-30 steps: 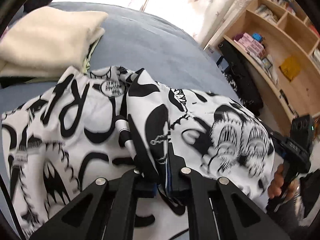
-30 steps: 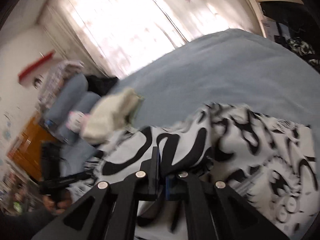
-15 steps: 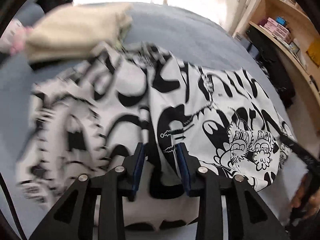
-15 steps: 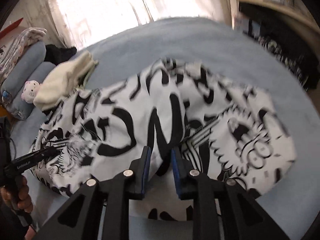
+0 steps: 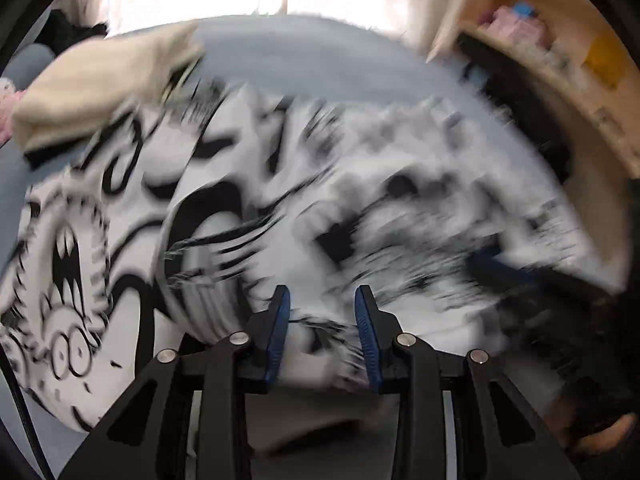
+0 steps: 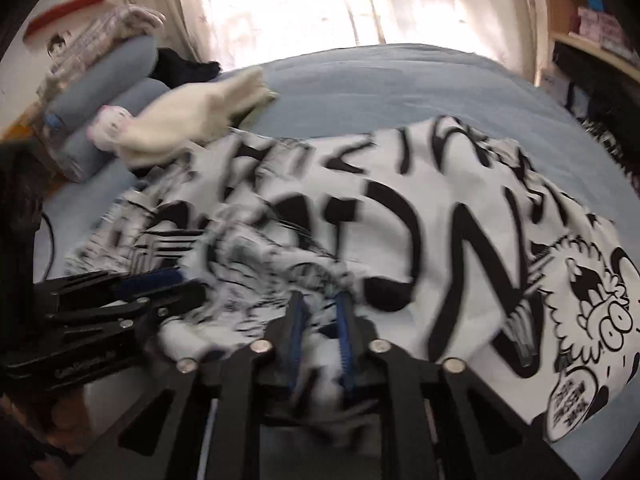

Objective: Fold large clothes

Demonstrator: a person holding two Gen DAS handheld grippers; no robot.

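Observation:
A white garment with bold black cartoon print (image 5: 120,240) lies spread on the blue bed (image 5: 300,52), much of it blurred by motion. My left gripper (image 5: 322,294) hovers low over its near edge, open, with cloth under the gap and the pads not pressing. In the right wrist view the garment (image 6: 460,240) fills the middle. My right gripper (image 6: 320,300) has its jaws closing on a bunched fold at the near hem. The left gripper (image 6: 152,284) shows there at the left, and the right gripper (image 5: 492,264) shows dimly at the right of the left view.
A folded cream cloth (image 6: 192,120) lies on the bed (image 6: 400,80) beyond the garment's far left corner, with blue pillows (image 6: 108,68) and a small plush toy behind it. A wooden shelf (image 5: 560,60) stands to the right. Bright curtains hang behind.
Both grippers let go of the lifted fabric, which dropped flat on the bed. Both have sunk toward the near hem. The left jaws stay apart; the right jaws have narrowed on a fold.

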